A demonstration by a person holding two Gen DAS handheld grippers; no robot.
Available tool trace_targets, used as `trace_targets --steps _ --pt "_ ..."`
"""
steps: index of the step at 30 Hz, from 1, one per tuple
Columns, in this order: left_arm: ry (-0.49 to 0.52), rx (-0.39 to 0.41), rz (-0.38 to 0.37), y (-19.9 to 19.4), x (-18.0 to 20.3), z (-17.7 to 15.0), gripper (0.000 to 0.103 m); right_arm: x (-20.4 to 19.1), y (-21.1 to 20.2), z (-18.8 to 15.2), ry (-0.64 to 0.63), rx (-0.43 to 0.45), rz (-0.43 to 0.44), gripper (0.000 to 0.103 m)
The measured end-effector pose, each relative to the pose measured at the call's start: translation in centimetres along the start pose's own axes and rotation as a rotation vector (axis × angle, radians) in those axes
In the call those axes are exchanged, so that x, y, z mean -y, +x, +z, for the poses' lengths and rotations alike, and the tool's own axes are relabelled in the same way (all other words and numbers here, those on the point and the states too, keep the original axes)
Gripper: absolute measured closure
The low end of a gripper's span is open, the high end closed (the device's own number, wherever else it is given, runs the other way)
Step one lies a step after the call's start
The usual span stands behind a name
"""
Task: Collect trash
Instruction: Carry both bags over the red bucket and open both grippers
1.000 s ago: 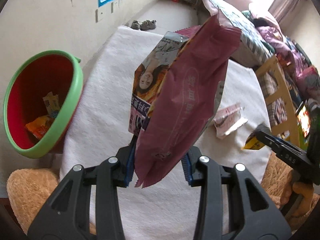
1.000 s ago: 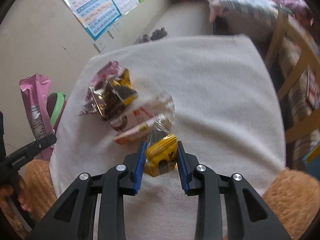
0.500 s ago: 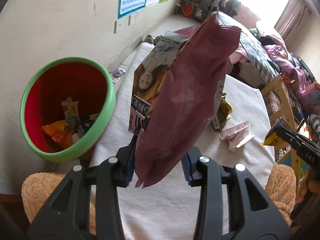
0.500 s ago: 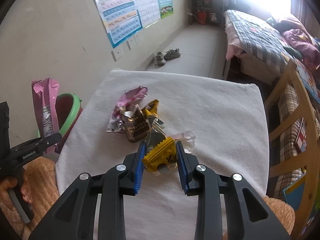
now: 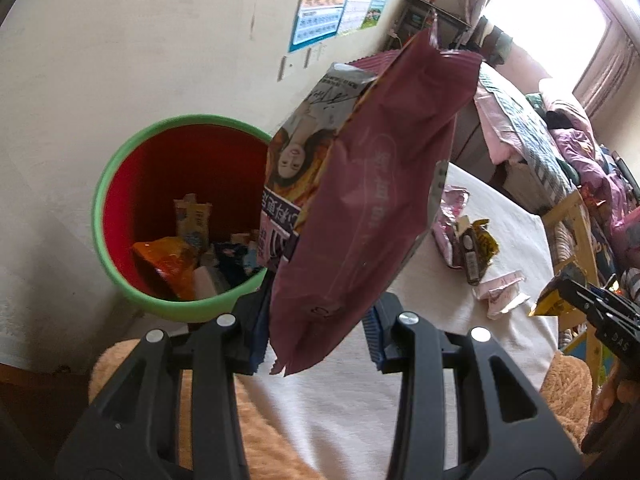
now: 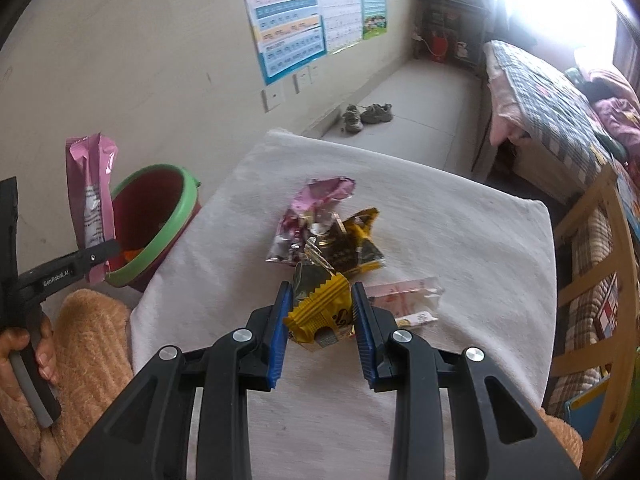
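left wrist view: the camera sits behind my left gripper and looks steeply down along its fingers, close over the green-rimmed bin by the wall, with a pink bag filling the near centre. right wrist view: the camera sits behind my right gripper, tilted down over the white cloth, somewhat farther back. shared: the bin, the wrapper pile, the cloth, the wall posters, the bed; each view catches the other gripper at its edge.
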State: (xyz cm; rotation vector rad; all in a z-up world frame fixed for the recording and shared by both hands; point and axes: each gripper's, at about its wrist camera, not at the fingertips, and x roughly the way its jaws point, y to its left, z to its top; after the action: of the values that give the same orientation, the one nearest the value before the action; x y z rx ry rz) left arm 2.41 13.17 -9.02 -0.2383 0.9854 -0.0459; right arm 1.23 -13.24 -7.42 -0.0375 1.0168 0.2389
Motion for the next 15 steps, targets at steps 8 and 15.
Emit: trace_targets --steps 8,15 --pt "-0.058 0.021 0.029 -1.0 -2.9 -0.4 0.065 -4.2 1.5 0.8 -0.113 -0.02 0.026 0.074" --pt "-0.105 0.031 0.06 -1.8 -5.7 -0.4 0.065 -7.9 2.6 2.0 -0.198 -0.016 0.047 0.074"
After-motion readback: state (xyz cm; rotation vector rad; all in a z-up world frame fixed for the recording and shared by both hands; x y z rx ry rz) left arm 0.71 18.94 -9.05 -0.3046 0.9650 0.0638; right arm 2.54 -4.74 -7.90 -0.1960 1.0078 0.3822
